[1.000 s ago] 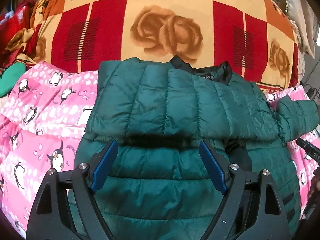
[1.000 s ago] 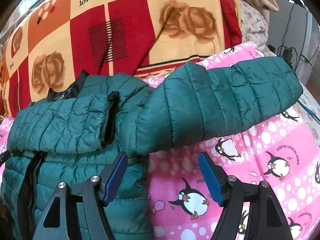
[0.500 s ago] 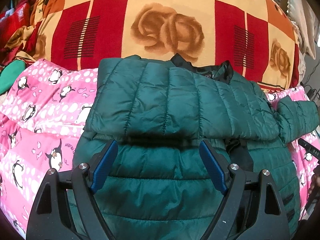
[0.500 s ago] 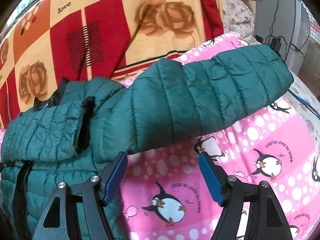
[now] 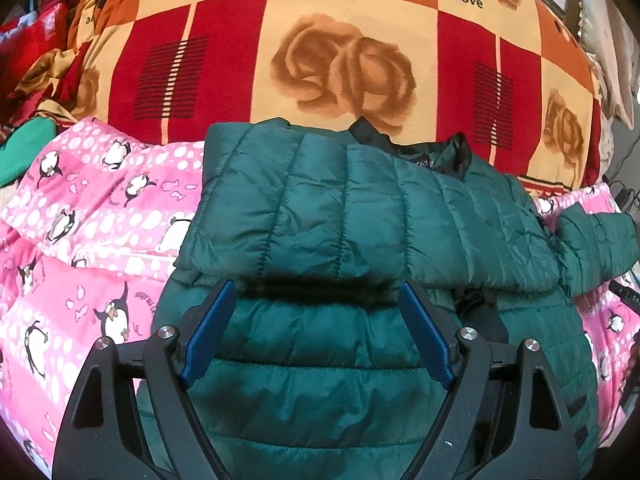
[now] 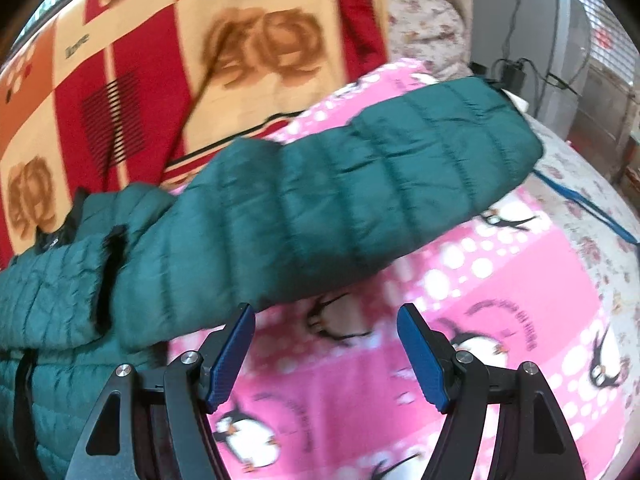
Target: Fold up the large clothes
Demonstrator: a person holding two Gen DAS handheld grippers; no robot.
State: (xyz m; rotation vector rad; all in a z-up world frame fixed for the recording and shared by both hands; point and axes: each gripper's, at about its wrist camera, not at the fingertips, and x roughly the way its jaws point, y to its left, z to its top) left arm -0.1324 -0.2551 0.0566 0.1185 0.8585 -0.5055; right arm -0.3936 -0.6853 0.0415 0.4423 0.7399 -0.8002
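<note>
Left gripper (image 5: 316,328) hovers low over the dark green quilted puffer jacket (image 5: 320,380), blue-padded fingers (image 5: 208,336) spread apart, nothing between them but jacket body below. Right gripper (image 6: 326,352) has fingers (image 6: 232,356) apart too, empty, over the pink penguin-print bed cover (image 6: 500,280); left fingertip sits just beside the jacket's lower sleeve edge. Jacket lies on the bed across the pink cover. One sleeve (image 5: 340,216) is folded across the chest, just beyond the left gripper. The other sleeve (image 6: 360,200) stretches out toward the bed's right edge, flat on the cover. Black collar (image 5: 436,156) at the far end. Beyond it, a red-orange checked blanket with rose print (image 5: 340,60). Right wrist view is motion-blurred.
</note>
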